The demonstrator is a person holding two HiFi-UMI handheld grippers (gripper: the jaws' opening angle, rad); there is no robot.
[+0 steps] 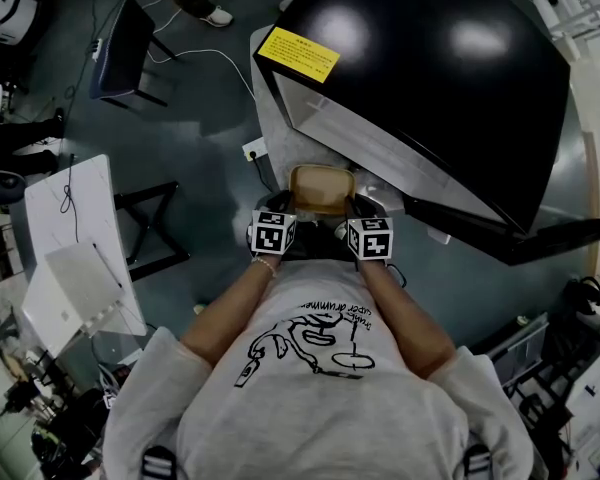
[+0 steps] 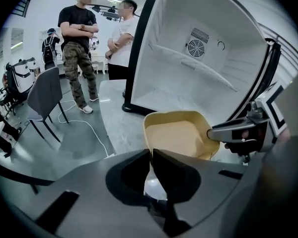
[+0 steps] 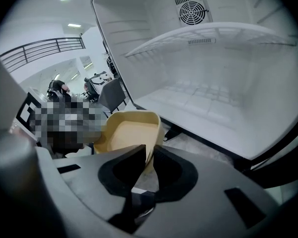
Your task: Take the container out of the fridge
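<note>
The shallow tan plastic container (image 1: 322, 189) hung just outside the open white-lined fridge (image 2: 198, 78) — left tongs (image 2: 152, 155) clamped on its left rim, right tongs (image 3: 150, 155) on its right rim, both equally near.

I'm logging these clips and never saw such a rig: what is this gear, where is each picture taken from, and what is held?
No robot: a person holds tongs in each hand. One picture comes from a camera on the person's head, looking down; the other two come from cameras riding on the left tongs and right tongs, looking along their jaws. Each pair is shut on the rim of the tan container, which looks empty and is held between them in front of the open fridge. The marker cubes are part of the tongs.
</note>
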